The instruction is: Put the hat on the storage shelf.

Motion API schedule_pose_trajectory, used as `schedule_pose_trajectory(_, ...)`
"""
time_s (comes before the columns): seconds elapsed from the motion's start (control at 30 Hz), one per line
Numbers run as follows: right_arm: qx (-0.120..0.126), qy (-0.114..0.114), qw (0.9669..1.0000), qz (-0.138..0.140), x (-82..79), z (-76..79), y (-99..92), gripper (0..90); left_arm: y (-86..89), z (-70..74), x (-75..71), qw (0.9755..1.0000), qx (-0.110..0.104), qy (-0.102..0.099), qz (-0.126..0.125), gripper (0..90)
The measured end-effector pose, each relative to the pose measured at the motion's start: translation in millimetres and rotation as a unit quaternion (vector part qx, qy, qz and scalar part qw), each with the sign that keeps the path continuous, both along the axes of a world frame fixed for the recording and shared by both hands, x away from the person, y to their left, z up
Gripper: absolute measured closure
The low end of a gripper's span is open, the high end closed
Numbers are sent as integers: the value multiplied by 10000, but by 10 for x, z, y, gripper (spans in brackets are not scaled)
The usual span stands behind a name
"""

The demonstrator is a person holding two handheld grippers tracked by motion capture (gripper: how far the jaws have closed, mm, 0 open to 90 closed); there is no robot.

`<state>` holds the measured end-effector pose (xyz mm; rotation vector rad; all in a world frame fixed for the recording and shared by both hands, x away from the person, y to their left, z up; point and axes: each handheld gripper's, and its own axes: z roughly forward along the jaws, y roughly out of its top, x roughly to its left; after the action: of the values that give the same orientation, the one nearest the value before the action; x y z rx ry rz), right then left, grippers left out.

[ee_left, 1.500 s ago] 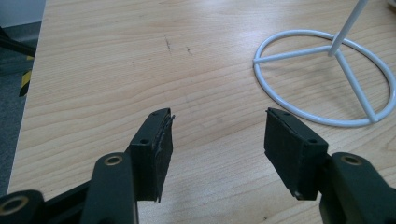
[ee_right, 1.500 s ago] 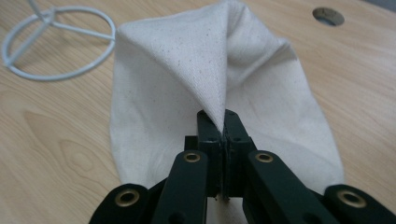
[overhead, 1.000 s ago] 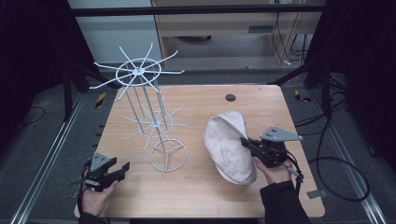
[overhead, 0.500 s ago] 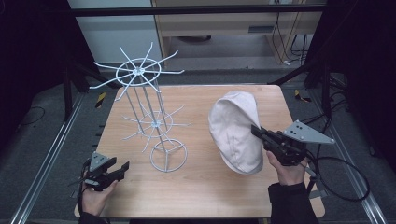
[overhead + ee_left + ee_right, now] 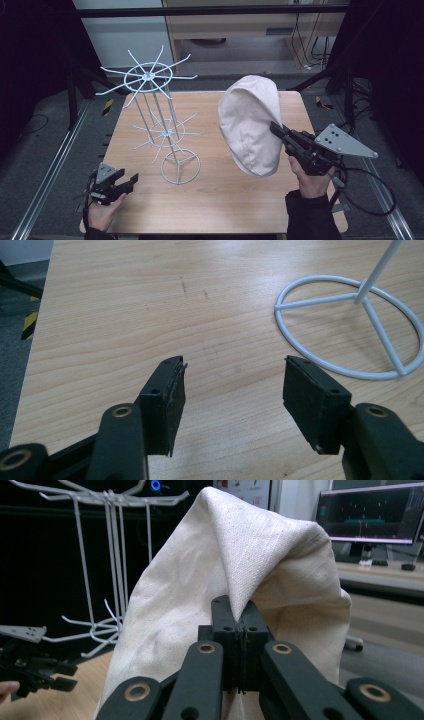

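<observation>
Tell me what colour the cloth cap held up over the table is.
The plain woven cloth cap is off-white, a pale cream, with no pattern; the right gripper view shows it best.

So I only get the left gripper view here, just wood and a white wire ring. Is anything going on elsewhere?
Observer: Yes. The right gripper is shut on a fold of a cream cloth cap and holds it up clear of the table.
Operator: And that ring I see, what is it part of?
Observer: It is the foot of a tall white wire rack, with spokes fanning out at the top and more halfway up.
Operator: Is my gripper doing anything?
Observer: The left gripper rests low at the table's near left corner, jaws open, nothing between them, pointing toward the rack's foot.
</observation>
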<state>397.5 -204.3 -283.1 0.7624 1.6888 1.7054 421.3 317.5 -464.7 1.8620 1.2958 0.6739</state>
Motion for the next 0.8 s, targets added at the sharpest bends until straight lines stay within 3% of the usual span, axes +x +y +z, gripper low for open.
schedule_pose_trajectory(0.43, 133, -636, 9976, 234, -27, 441, 218, 893, 1, -1, -1, 10000, 7, 19, 1, 420)
schedule_pose_trajectory(0.63, 219, -843, 9956, 354, 25, 634, 369, 893, -1, 0, -3, 10000, 18, 13, -9, 420)
schedule_pose_trajectory(0.8, 264, -883, 9946, 483, 129, 724, 499, 893, 2, 0, -2, 10000, 23, 16, -14, 420)
